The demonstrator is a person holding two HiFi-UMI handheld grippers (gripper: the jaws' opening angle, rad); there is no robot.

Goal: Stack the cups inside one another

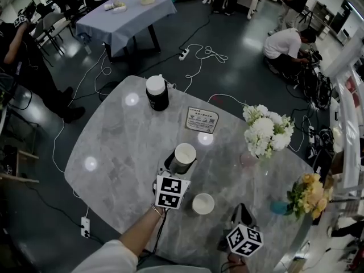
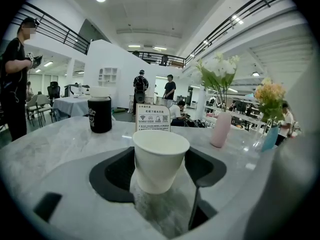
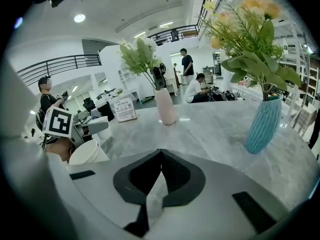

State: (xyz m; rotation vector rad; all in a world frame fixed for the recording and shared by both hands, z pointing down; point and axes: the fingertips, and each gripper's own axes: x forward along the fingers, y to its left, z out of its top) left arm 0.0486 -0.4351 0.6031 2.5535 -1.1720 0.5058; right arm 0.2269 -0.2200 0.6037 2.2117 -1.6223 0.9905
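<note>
A white paper cup point(image 1: 185, 152) stands upright between the jaws of my left gripper point(image 1: 180, 165), whose dark pads point(image 2: 119, 170) press on both of its sides point(image 2: 160, 156). I cannot tell whether its base touches the marble table point(image 1: 114, 152). A second white paper cup point(image 1: 203, 203) sits free on the table just to the right of the left gripper's marker cube; it also shows at the left of the right gripper view point(image 3: 87, 153). My right gripper point(image 1: 241, 211) is near the table's front, right of that cup, with its jaws shut tip to tip point(image 3: 159, 156) on nothing.
A black cup with a white lid point(image 1: 157, 92) stands at the far side. A sign card point(image 1: 202, 120) sits mid-table. White flowers in a pink vase point(image 1: 264, 132) and yellow flowers in a blue vase point(image 1: 304, 197) stand at the right. People and cables are on the floor around.
</note>
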